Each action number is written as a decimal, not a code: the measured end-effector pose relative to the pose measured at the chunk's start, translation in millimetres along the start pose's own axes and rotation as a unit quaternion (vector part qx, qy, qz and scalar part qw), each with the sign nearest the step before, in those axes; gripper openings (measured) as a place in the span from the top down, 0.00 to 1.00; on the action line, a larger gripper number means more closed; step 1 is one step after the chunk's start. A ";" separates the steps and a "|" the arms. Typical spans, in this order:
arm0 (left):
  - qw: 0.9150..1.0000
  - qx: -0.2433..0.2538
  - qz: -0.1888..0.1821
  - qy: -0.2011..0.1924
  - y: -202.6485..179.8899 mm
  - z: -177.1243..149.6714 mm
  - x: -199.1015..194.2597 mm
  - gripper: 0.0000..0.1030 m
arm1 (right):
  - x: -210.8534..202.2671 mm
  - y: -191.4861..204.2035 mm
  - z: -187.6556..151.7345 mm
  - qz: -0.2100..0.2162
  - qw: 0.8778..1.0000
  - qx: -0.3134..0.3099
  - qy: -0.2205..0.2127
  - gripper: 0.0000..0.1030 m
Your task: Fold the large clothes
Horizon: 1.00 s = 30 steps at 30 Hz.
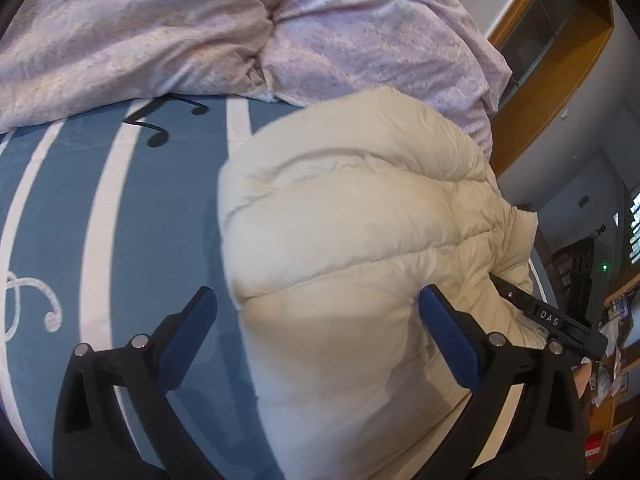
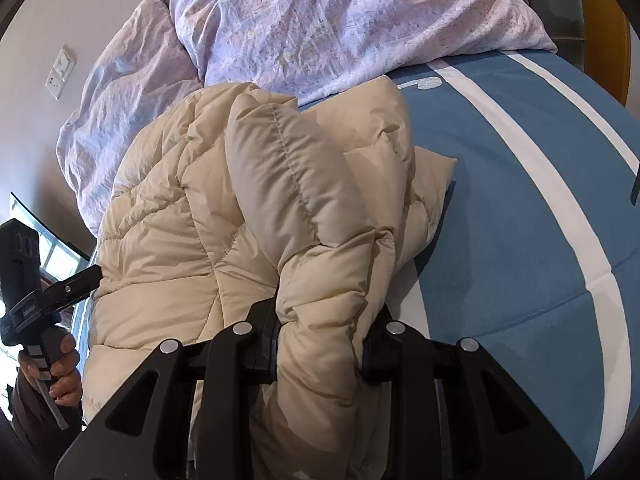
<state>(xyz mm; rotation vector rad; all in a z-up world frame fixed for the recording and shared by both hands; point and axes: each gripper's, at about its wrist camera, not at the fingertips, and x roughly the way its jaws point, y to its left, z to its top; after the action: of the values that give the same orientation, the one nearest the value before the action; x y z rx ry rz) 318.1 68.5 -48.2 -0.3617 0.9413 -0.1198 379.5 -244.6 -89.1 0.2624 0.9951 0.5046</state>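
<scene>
The cream puffer jacket [image 2: 224, 208] is found bunched on the blue bed sheet [image 2: 520, 208], partly folded. A padded section is pinched by the right tool [image 2: 320, 344]. The left tool [image 1: 316, 312] is spread, nothing gripped. Flattening remains outstanding.

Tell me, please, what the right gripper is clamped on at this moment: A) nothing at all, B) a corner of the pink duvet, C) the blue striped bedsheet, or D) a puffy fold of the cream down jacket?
D: in the right wrist view the right gripper pinches a quilted fold of the cream down jacket between its pads, while the pink duvet and blue striped bedsheet lie untouched.
</scene>
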 end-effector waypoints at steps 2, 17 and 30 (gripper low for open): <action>1.000 -0.004 -0.008 0.009 -1.6 0.5 7.4 0.02 | -0.1 -0.5 0.4 0.002 1.000 -0.002 0.001 0.72; 0.996 -0.062 -0.061 0.033 7.8 -0.7 38.4 0.02 | -0.3 0.0 0.2 0.003 1.000 -0.006 0.007 0.72; 0.991 -0.076 -0.112 -0.013 10.7 -4.2 17.9 0.53 | -4.9 8.6 2.0 0.008 1.000 -0.013 -0.001 0.75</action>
<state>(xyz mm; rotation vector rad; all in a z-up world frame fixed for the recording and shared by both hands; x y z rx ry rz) 324.6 72.8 -67.9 -0.6089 0.8849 -0.2491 376.6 -239.7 -80.8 0.2478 0.9843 0.5308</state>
